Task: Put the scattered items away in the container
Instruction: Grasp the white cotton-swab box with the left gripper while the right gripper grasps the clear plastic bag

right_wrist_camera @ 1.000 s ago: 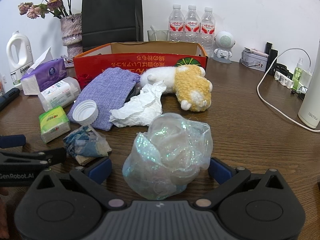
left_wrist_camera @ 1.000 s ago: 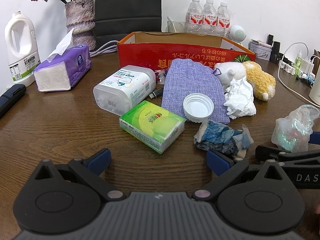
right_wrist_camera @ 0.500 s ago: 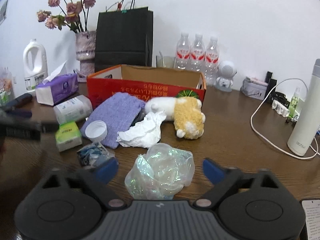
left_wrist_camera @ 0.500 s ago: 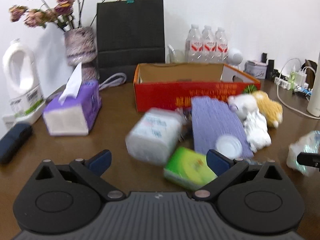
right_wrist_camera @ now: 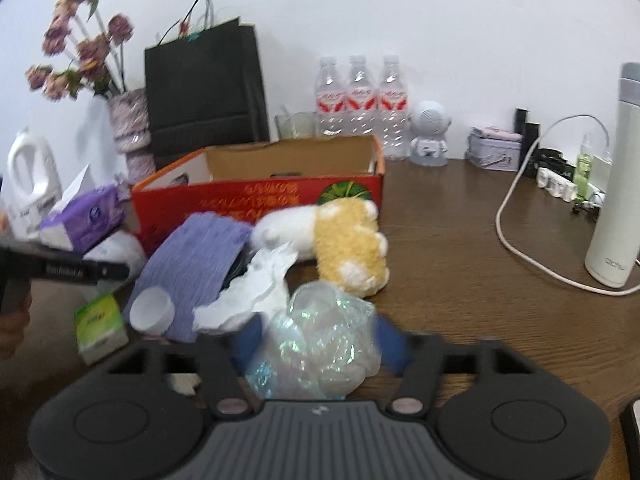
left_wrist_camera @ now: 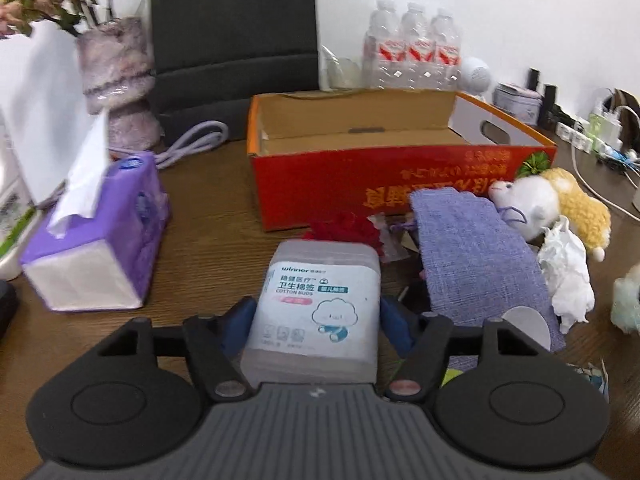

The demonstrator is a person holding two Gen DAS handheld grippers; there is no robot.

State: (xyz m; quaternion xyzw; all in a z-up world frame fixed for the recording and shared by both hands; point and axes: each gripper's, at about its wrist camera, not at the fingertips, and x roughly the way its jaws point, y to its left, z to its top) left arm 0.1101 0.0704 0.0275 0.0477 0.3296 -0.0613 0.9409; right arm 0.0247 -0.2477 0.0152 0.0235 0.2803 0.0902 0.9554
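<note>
1. Left wrist view, far left: purple tissue pack (left_wrist_camera: 100, 236) lay on the brown worktop (left_wrist_camera: 208, 248), vase (left_wrist_camera: 120, 84) behind it.
2. Centre: left claw (left_wrist_camera: 318, 320) was clamped on the cotton bud box (left_wrist_camera: 316, 308), a blue pad pressed on each side; box looked raised off the worktop.
3. Past the box: red cardboard box (left_wrist_camera: 320, 188) sat open-topped. This view showed its bare inside floor; the right wrist view showed only the inner walls.
4. Right of the claw: purple cloth pouch (left_wrist_camera: 480, 256), white cap (left_wrist_camera: 524, 324) on its near end, crumpled tissue (left_wrist_camera: 568, 276), plush toy (left_wrist_camera: 556, 204) touching the pouch.
5. Right wrist view, left side: the left claw's body (right_wrist_camera: 72, 270) showed from outside; green tissue packet (right_wrist_camera: 100, 326) lay below it, hidden in the left view.
6. Centre: right claw (right_wrist_camera: 320, 340) was closed on the iridescent plastic bag (right_wrist_camera: 320, 344), just in front of the plush and crumpled tissue.
7. Far right, right view only: white flask (right_wrist_camera: 618, 180) upright, white cable (right_wrist_camera: 516, 224) looping beside it.
</note>
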